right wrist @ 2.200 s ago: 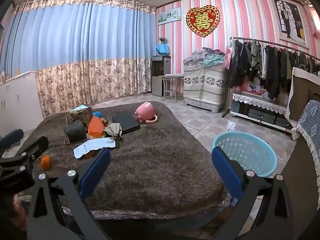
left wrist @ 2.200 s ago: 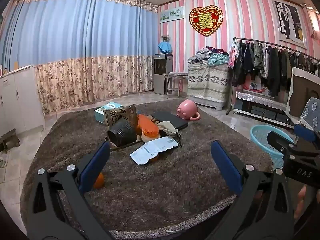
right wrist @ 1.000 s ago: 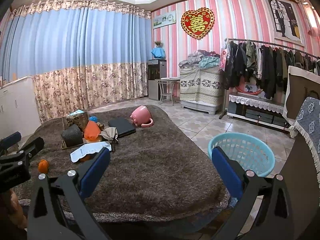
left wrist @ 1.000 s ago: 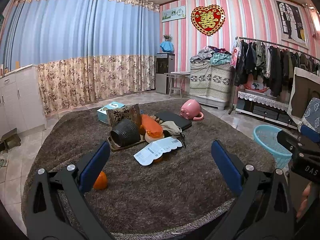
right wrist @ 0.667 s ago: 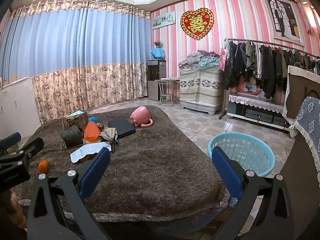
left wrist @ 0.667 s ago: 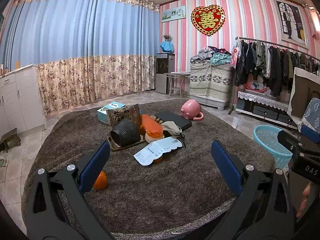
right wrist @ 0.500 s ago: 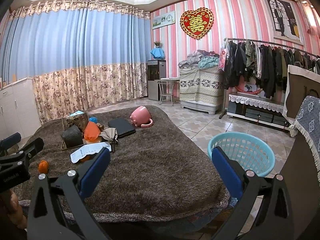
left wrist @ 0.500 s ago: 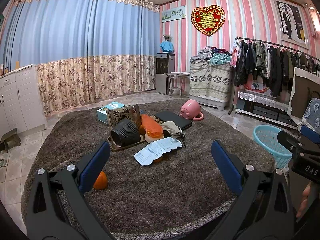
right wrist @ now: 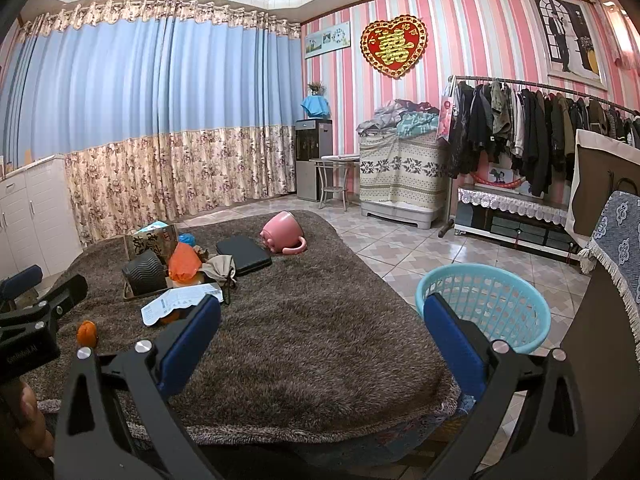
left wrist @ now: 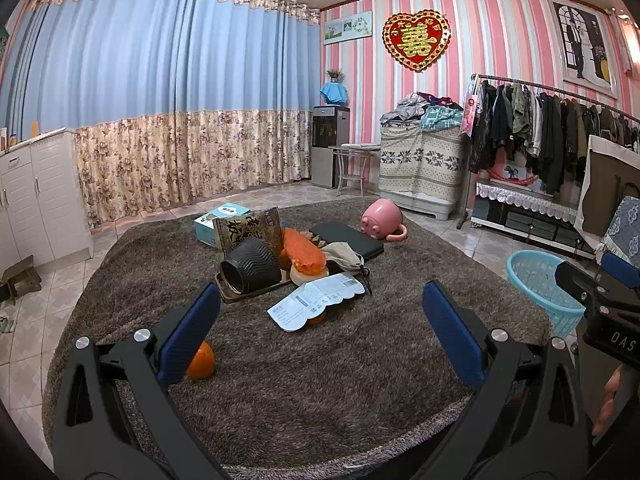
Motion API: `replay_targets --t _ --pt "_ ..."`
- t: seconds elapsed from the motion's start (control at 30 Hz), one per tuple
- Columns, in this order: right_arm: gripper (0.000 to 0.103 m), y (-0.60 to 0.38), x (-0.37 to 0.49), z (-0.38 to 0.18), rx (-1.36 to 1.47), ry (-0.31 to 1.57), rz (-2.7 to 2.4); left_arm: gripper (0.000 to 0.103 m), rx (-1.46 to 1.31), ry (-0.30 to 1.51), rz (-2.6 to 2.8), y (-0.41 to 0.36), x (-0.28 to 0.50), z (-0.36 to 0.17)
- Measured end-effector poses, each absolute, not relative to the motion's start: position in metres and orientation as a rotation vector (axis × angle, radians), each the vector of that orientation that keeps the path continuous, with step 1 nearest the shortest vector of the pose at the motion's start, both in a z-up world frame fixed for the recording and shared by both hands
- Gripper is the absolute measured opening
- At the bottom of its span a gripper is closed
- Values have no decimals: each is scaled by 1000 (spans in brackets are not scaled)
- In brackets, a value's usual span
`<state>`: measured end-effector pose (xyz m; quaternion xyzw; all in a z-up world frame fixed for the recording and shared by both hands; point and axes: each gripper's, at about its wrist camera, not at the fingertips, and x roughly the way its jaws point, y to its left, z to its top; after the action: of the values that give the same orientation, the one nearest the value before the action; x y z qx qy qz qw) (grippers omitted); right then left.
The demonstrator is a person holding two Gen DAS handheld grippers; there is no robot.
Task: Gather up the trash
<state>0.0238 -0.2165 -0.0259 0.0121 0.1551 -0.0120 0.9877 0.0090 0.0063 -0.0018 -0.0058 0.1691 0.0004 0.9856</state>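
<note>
The fingers [left wrist: 188, 332] of the left gripper [left wrist: 320, 332] stand spread wide with nothing between them, and the fingers [right wrist: 456, 344] of the right gripper [right wrist: 320, 344] are likewise parted and empty; both hover near the front edge of the shaggy brown surface [left wrist: 340, 380], well short of the clutter.

The likely trash sits in 1 heap toward the far left of that surface: a white printed paper [left wrist: 316, 306] lying over something orange, an orange plastic bag [left wrist: 304, 254], a crumpled beige cloth [left wrist: 344, 254], and a black ribbed pot [left wrist: 250, 266] tipped on its side on a flat tray; 1 orange fruit [left wrist: 202, 360] lies apart, just beside the left gripper's left finger; the blue basket [right wrist: 484, 306] stands on the tiled floor off the right side of the surface, close to the right gripper.

Risks, as I judge them: the paper lies flat on deep pile, so a pinch may snag fibres or slide off; tugging it could roll whatever is under it; the pot may roll if nudged; the heap mixes keepers with rubbish, such as the pink mug [left wrist: 382, 222] and black case [left wrist: 348, 240], so a wrong pick is easy; the basket is across the surface from the heap, so a loosely held sheet might drop on the way.
</note>
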Motion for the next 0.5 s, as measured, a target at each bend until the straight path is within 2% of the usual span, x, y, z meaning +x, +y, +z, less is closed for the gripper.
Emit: replay_targets --t 0.5 --pt "99 -217 24 -27 26 312 -23 98 -10 341 2 6 9 -2"
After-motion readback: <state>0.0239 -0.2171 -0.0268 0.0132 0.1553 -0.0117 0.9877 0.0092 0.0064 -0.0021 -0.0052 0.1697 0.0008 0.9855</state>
